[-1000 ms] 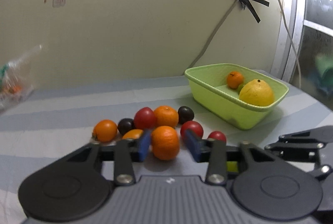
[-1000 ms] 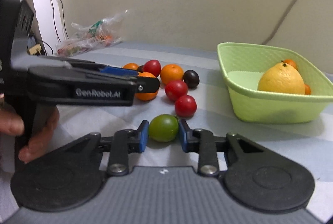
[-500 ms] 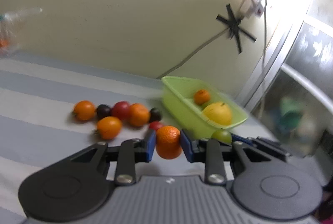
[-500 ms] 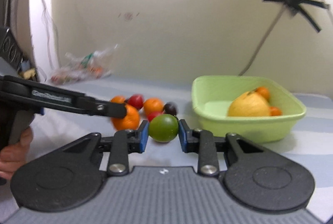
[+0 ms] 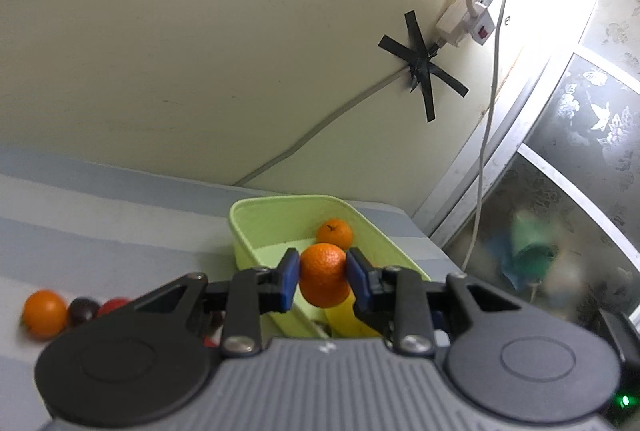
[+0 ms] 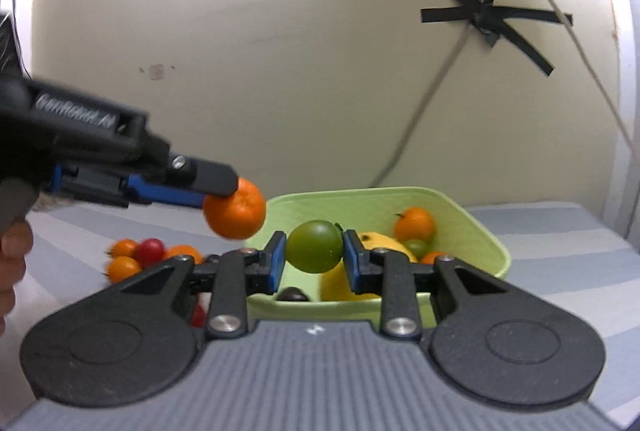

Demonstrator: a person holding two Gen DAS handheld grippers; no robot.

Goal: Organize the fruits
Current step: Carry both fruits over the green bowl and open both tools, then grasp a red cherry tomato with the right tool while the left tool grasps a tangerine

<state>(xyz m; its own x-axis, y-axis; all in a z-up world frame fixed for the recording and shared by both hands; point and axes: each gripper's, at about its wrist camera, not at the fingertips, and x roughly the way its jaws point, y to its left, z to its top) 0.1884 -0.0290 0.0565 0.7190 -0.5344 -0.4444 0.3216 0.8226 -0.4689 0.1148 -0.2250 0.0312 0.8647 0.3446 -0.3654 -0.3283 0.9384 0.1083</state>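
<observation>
Left gripper (image 5: 323, 281) is clamping an orange (image 5: 324, 279) between its blue pads, holding it in the air at the near rim of the green basket (image 5: 256, 227). Right gripper (image 6: 314, 263) is gripping a green fruit (image 6: 315, 246) just above the basket's front wall. Remaining fruits (image 6: 150, 251) are lying on the striped tabletop (image 5: 100, 231) left of the basket.

At frame centre, the left gripper (image 5: 323, 277) clamps an orange (image 5: 323, 279) between its blue pads, held in front of the green basket (image 5: 256, 227). A smaller orange (image 5: 335, 233) lies inside the basket. At lower left, an orange fruit (image 5: 44, 313), a dark plum (image 5: 83, 309) and a red fruit (image 5: 113, 306) sit in a row on the striped cloth (image 5: 100, 215).
</observation>
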